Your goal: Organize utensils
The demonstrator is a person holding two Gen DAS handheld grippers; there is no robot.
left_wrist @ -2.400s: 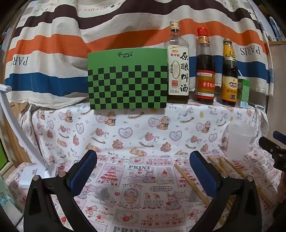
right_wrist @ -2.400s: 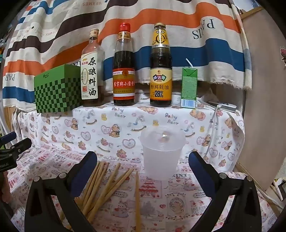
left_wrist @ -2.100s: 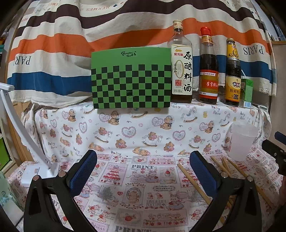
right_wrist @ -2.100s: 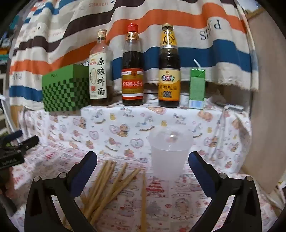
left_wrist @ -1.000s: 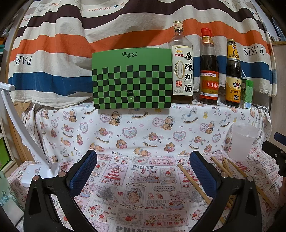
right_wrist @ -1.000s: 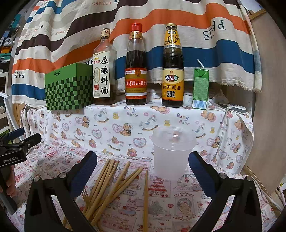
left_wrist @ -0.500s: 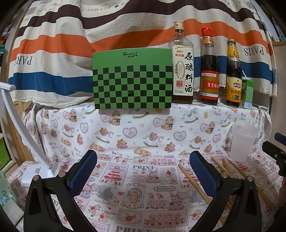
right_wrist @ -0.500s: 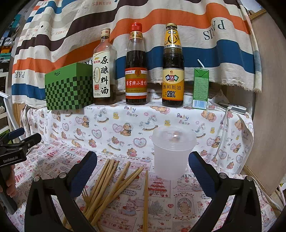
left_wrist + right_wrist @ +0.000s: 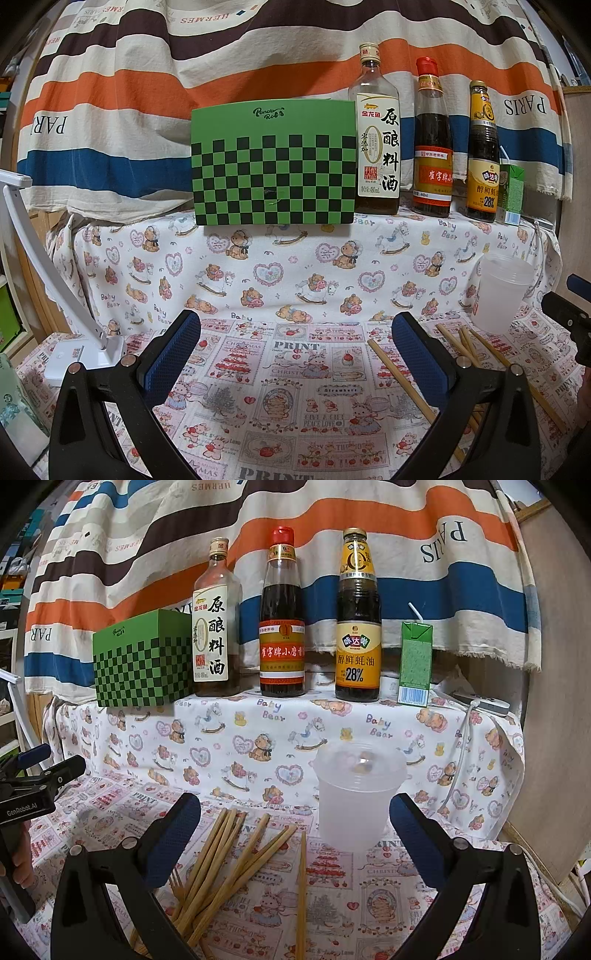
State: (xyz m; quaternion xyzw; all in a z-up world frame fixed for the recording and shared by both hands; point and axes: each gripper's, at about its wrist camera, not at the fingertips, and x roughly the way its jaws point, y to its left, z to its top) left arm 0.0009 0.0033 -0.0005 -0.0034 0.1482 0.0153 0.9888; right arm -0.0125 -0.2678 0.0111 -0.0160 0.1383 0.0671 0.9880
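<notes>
Right gripper (image 9: pixel 295 834) spread wide, holding nothing; left gripper (image 9: pixel 295 354) likewise wide and bare. Chopsticks (image 9: pixel 236 853) fanned on cloth between right fingers, cup (image 9: pixel 358 797) at 1 o'clock. Readable: "Baby Bear", "PARIS", "28%", "GenRobot.AI".

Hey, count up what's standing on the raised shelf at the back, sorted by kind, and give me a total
Bottles: 3 — cooking wine bottle, red-capped sauce bottle, oyster sauce bottle
Checkered green box: 1
Green drink carton: 1
Total: 5
</notes>
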